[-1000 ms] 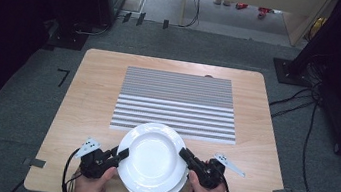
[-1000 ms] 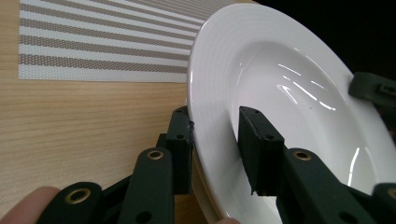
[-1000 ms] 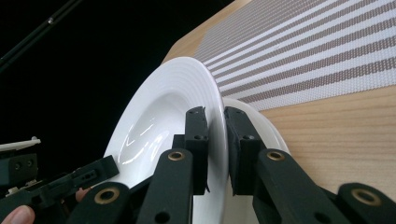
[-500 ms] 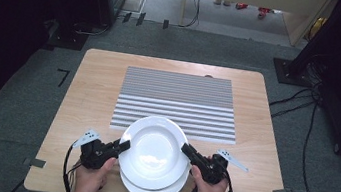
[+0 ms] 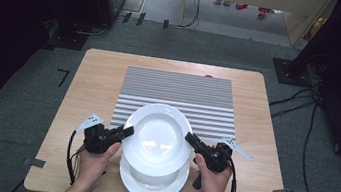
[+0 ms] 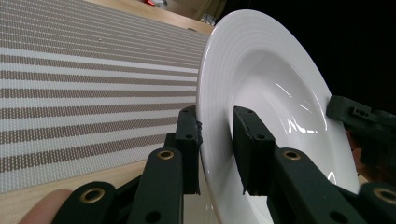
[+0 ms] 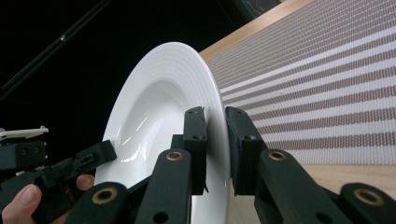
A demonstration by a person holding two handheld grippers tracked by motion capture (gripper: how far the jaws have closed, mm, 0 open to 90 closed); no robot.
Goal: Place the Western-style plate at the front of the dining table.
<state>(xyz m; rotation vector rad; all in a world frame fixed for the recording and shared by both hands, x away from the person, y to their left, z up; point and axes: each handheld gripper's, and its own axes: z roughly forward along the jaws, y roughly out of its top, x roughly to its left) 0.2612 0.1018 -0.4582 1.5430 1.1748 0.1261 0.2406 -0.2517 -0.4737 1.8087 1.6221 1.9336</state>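
A white deep plate hangs in the air between my two grippers, over the near edge of the striped placemat. My left gripper is shut on its left rim and my right gripper on its right rim. A second white plate lies on the table just below and nearer the person. In the left gripper view, the jaws of the left gripper clamp the rim of the lifted plate. The right gripper pinches the opposite rim of that plate in the right gripper view.
The wooden table carries the placemat across its middle and back. Cables trail from both grippers over the front edge. Dark equipment and floor cables surround the table.
The upper plate has risen off the lower plate and moved away from the person toward the placemat, both grippers travelling with it and still holding its rim.
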